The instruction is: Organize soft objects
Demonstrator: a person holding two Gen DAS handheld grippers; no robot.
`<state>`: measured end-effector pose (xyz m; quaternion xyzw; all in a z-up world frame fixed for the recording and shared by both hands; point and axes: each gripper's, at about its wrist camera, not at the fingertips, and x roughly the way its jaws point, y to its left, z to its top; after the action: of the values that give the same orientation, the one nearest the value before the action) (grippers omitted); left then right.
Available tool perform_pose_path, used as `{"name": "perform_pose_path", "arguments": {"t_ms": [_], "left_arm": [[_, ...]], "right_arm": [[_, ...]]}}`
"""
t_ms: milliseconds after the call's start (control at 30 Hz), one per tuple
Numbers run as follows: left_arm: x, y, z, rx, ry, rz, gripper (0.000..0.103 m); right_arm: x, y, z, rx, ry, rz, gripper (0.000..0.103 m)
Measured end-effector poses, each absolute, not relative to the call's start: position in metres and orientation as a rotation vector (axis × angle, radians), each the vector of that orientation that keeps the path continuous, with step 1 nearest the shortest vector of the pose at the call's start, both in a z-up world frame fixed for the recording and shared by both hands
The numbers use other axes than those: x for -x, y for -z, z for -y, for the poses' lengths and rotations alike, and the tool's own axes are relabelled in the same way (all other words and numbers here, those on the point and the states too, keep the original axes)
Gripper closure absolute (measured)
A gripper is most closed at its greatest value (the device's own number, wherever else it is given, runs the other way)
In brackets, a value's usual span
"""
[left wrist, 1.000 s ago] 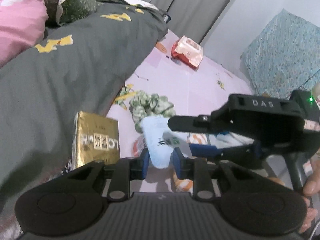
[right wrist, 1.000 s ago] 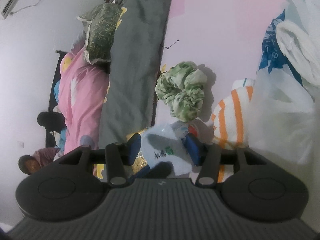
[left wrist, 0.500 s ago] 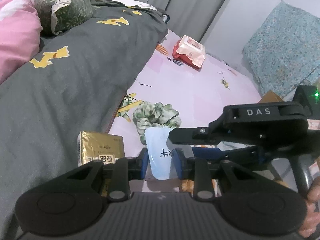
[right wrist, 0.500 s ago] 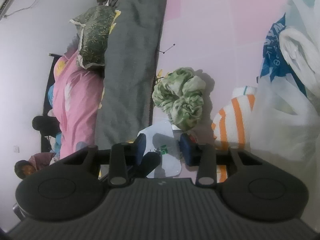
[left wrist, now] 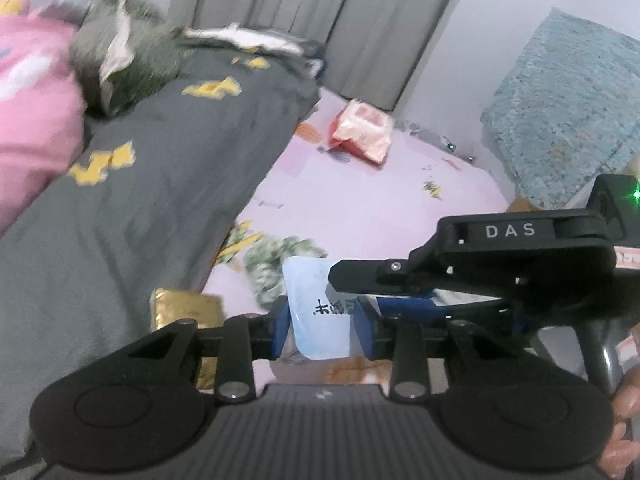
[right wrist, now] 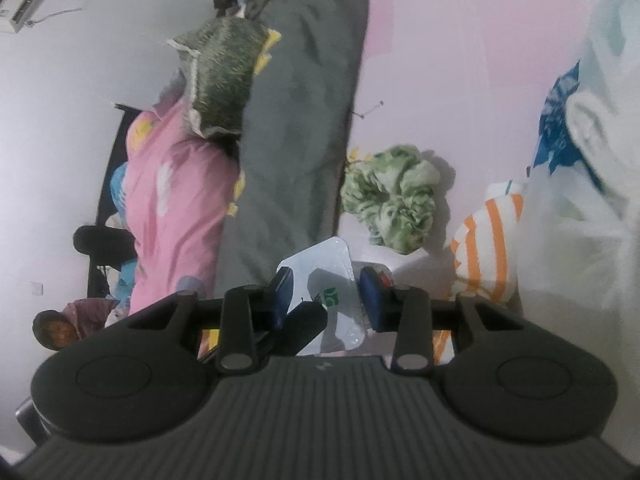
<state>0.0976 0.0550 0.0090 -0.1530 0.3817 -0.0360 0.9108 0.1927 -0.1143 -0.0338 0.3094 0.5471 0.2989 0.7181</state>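
- The left gripper [left wrist: 320, 320] has a pale blue plastic pouch [left wrist: 316, 312] between its blue pads; its jaws have just been easing apart, and the pads appear to rest against the pouch's sides, though motion blur makes the contact hard to confirm.
- The right gripper [right wrist: 326, 296] comes in from the side and takes the same pouch [right wrist: 320, 268]; its jaws have just been closing, and the clear film sits between them.
- The pouch hangs in the air above the pink sheet [left wrist: 360, 200], near the green scrunchie [right wrist: 390, 198] and beside the grey blanket [left wrist: 160, 184].
- To do this well, keep both grips level and rise together, so the soft film does not twist or slip from the looser left side.
- Readable writing: "DAS" on the right gripper's housing [left wrist: 510, 230]; dark characters on the pouch, too blurred to read; the gold box [left wrist: 186, 312] shows no legible print here.
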Motion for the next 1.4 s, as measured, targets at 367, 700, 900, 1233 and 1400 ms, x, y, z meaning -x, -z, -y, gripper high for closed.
{"name": "perform_pose_path", "arguments": {"t_ms": [367,700,900,1233,1400], "left_arm": [[-0.095,-0.068,0.048,0.167,0.265,-0.687,0.068],[-0.11,-0.086,0.204,0.05,0.588,-0.734,0.068],[-0.125,-0.051,0.265,-0.016,0.665,-0.905,0.068],[-0.137,-0.005,0.277,-0.057,0.718,-1.096,0.069],[-0.138,-0.014,0.266,-0.034,0.738,-1.072,0.068]], "right_arm": [[-0.156,-0.026,0.228,-0.812,-0.577,-1.01,0.066],[-0.102,-0.065,0.394,-0.855,-0.323,-0.875,0.064],[-0.092,-0.025,0.465,-0.953,-0.217,-1.002,0.061],[-0.107,0.05,0.489,-1.009,-0.16,-1.262,0.058],[-0.117,0.066,0.486,-0.988,-0.137,-1.299,0.054]]}}
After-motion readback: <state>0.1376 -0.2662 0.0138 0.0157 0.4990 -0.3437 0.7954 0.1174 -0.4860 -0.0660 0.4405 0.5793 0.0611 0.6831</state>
